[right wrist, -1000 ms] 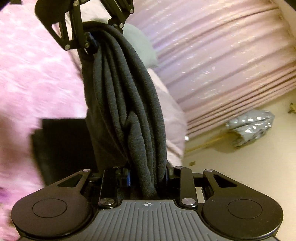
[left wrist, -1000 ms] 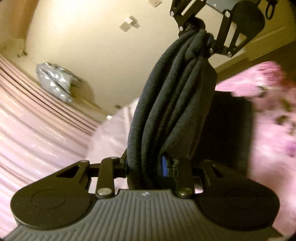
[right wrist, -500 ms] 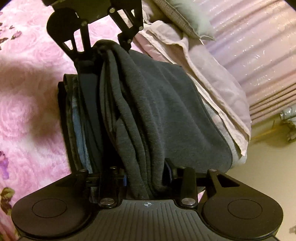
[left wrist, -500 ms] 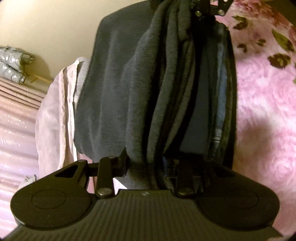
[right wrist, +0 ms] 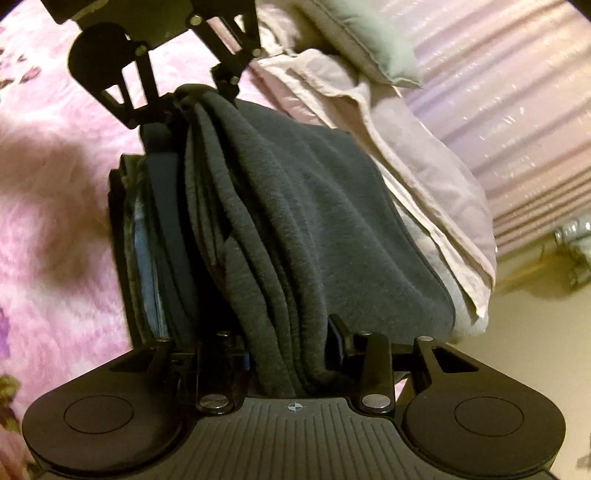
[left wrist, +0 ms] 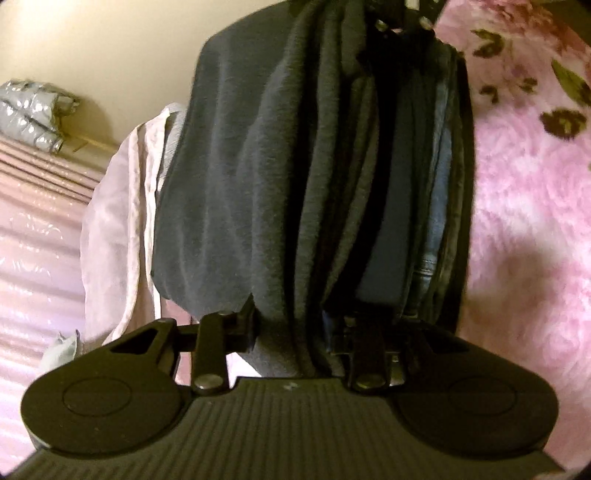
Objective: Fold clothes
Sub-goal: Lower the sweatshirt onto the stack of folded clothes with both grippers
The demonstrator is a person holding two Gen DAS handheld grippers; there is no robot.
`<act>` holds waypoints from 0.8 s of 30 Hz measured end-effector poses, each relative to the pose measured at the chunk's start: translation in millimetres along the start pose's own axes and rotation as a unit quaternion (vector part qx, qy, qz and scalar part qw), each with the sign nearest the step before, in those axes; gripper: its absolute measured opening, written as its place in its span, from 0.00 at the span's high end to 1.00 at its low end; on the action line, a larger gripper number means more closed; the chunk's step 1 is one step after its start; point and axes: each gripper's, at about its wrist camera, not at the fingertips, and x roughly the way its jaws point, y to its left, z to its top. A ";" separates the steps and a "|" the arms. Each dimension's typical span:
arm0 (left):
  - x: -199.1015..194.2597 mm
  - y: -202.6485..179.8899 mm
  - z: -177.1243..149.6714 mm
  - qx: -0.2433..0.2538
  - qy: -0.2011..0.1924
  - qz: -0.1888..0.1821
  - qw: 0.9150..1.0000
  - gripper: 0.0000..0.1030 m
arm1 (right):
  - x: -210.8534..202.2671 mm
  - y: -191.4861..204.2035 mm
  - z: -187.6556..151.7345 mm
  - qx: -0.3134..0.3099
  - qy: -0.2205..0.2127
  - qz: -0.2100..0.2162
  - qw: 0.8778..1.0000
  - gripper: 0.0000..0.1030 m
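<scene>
A folded dark grey fleece garment (left wrist: pixel 240 166) (right wrist: pixel 314 203) is stretched between my two grippers and lies on a stack of folded clothes (left wrist: pixel 439 184) (right wrist: pixel 147 240) with navy, denim and black layers. My left gripper (left wrist: pixel 291 325) is shut on one bunched end of the garment. It shows at the far end in the right wrist view (right wrist: pixel 177 99). My right gripper (right wrist: pixel 288 339) clamps the other end, its jaws a little wider than before, with cloth filling the gap. Its frame shows at the top of the left wrist view (left wrist: pixel 391 22).
The stack rests on a pink floral blanket (left wrist: pixel 524 184) (right wrist: pixel 55 184). A pale pink duvet (left wrist: pixel 118 221) (right wrist: pixel 424 166) lies beside it, with a grey pillow (right wrist: pixel 369 44) beyond. Pink curtains (right wrist: pixel 517 92) and a silver bag (left wrist: pixel 33 110) on the beige floor stand further off.
Both grippers came down together with the garment, from hanging in the air to lying on the stack. Over the last half second they barely moved.
</scene>
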 end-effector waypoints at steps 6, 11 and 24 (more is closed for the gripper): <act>-3.6 -2.9 1.4 0.013 0.003 -0.016 1.000 0.63 | -5.3 4.0 2.2 0.027 0.008 0.001 1.000 0.49; -20.5 -0.7 -3.0 0.006 0.001 -0.036 0.999 0.60 | -30.5 -2.9 3.2 0.102 0.008 0.030 0.994 0.42; -68.0 46.0 2.6 -0.129 -0.061 -0.090 0.986 0.60 | -46.4 -71.0 -28.6 0.453 -0.004 0.061 0.889 0.64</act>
